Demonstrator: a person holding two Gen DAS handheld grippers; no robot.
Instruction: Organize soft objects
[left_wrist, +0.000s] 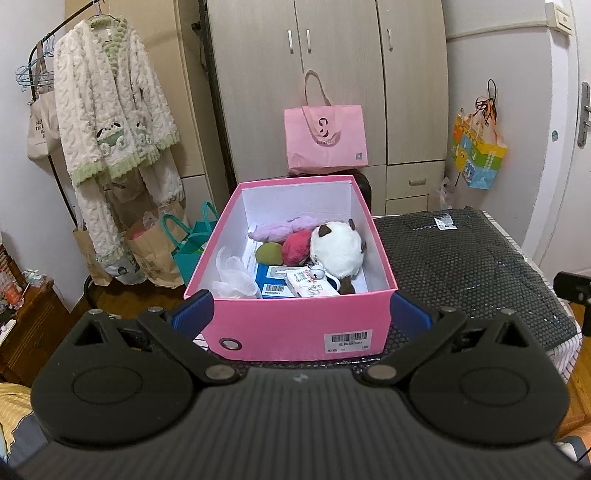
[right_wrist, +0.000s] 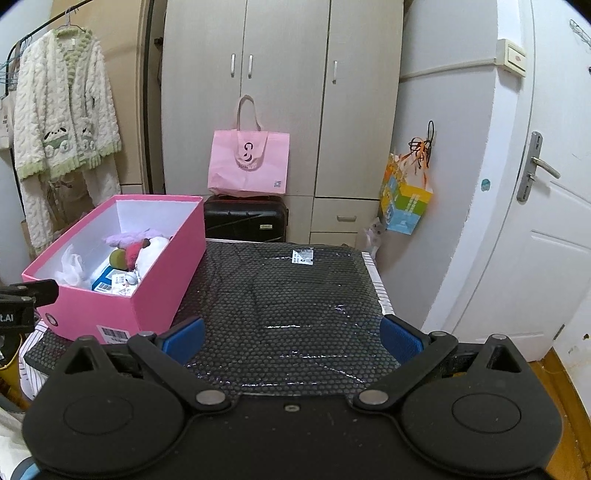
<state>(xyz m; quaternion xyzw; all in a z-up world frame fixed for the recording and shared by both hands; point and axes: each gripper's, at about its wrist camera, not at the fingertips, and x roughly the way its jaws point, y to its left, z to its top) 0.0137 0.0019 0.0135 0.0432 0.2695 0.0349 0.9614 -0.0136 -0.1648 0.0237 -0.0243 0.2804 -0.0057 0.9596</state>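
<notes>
A pink box (left_wrist: 295, 321) stands on a black bubble-wrap mat (left_wrist: 461, 266). Inside lie a white plush with brown ears (left_wrist: 338, 249), a pink pompom (left_wrist: 295, 248), a green ball (left_wrist: 268, 253), a purple fluffy toy (left_wrist: 284, 228), a white mesh puff (left_wrist: 234, 278), a blue pack (left_wrist: 275, 282) and a pink tissue pack (left_wrist: 312, 286). My left gripper (left_wrist: 301, 314) is open, its blue pads either side of the box's near end. My right gripper (right_wrist: 291, 341) is open and empty over the bare mat (right_wrist: 295, 295), right of the box (right_wrist: 147, 295).
A wardrobe (right_wrist: 280, 92) stands behind, with a pink tote (right_wrist: 249, 166) on a black suitcase (right_wrist: 245, 219). A fluffy robe (left_wrist: 110, 122) hangs on a rack at the left above paper bags (left_wrist: 155, 251). A white door (right_wrist: 535, 221) is on the right.
</notes>
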